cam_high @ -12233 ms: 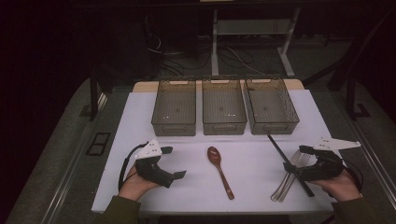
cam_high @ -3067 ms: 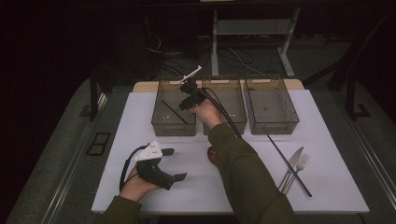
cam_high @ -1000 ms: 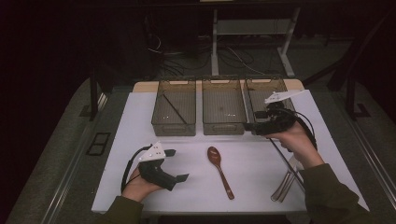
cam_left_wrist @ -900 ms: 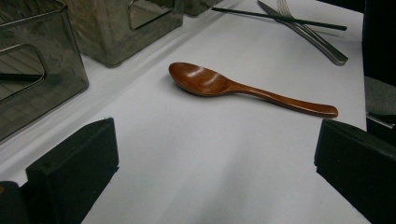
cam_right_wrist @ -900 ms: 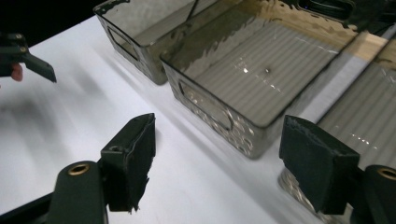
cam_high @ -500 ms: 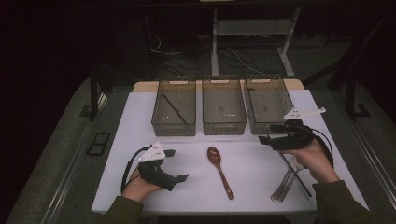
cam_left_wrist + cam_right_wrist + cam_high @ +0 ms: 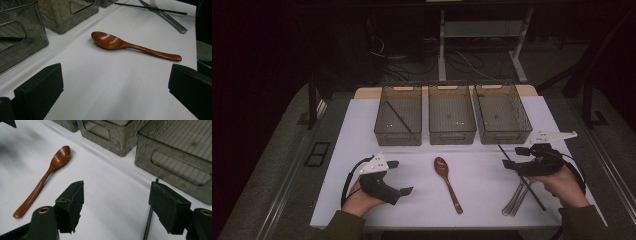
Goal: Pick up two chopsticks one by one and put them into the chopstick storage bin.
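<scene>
The black chopstick (image 7: 520, 172) lies on the white table cover (image 7: 482, 170) in front of the right-hand bin (image 7: 503, 113), crossing the fork and knife (image 7: 513, 200). I hold my right gripper (image 7: 512, 157) just over its upper end, jaws spread and empty, probably to straddle it. One chopstick (image 7: 399, 117) already lies in the left bin (image 7: 398, 115). My left gripper (image 7: 401, 177) rests spread near the wooden spoon (image 7: 448, 183).

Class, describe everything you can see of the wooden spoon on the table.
The wooden spoon is reddish-brown and glossy, with an oval bowl and a slim, slightly curved handle. It lies flat, bowl up, on the white table, its bowl toward the three bins, between both grippers. Nothing touches it.
</scene>
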A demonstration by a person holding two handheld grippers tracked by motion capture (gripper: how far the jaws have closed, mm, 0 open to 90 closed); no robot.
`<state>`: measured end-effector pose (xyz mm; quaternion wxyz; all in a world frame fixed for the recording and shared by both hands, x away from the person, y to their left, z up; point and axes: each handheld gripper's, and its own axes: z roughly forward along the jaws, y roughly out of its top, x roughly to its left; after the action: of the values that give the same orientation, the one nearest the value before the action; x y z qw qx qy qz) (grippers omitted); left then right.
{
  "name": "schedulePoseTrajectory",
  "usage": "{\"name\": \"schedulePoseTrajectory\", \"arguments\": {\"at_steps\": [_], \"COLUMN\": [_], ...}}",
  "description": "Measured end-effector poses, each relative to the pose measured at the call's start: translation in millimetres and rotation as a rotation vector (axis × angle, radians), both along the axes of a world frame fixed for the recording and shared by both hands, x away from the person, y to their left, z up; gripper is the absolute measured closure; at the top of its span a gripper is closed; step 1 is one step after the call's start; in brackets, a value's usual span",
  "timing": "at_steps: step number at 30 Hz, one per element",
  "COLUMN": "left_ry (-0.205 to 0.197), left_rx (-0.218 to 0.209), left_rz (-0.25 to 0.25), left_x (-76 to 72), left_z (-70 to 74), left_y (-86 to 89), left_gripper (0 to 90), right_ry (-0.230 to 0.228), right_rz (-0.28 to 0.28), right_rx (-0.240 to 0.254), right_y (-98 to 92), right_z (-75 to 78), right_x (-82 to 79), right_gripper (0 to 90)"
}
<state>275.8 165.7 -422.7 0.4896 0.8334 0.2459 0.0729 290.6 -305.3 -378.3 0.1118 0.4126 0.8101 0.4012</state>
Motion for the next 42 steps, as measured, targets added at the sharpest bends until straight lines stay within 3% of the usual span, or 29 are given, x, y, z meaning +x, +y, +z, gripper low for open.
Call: {"name": "schedulePoseTrajectory", "arguments": {"at_steps": [11,24,32,42], "left_ry": [-0.001,0.001,0.0,-0.001], "left_rx": [-0.001,0.0,0.001,0.004], "left_rz": [0.004,0.005,0.004,0.004], "left_x": [-1.8,-2.3,-2.5,-3.1], "left_z": [0.6,0.0,0.1,0.6], "left_y": [0.4,-0.4,-0.6,-1.0], "left_gripper": [0.0,0.0,0.0,0.0], "right_ry": [0.021,0.087,0.121,0.149], "right_rz": [-0.031,-0.051,-0.082,-0.097], "right_rx": [-0.027,-0.086,-0.128,-0.154], "right_y": [-23.4,-32.8,-36.7,-36.6], "right_z": [-10.8,-30.1,-43.1,-54.3], "right_x": [-19.8,-36.3,-36.4,-31.5], "right_gripper": [39.8,57.4,67.1,72.9]}}
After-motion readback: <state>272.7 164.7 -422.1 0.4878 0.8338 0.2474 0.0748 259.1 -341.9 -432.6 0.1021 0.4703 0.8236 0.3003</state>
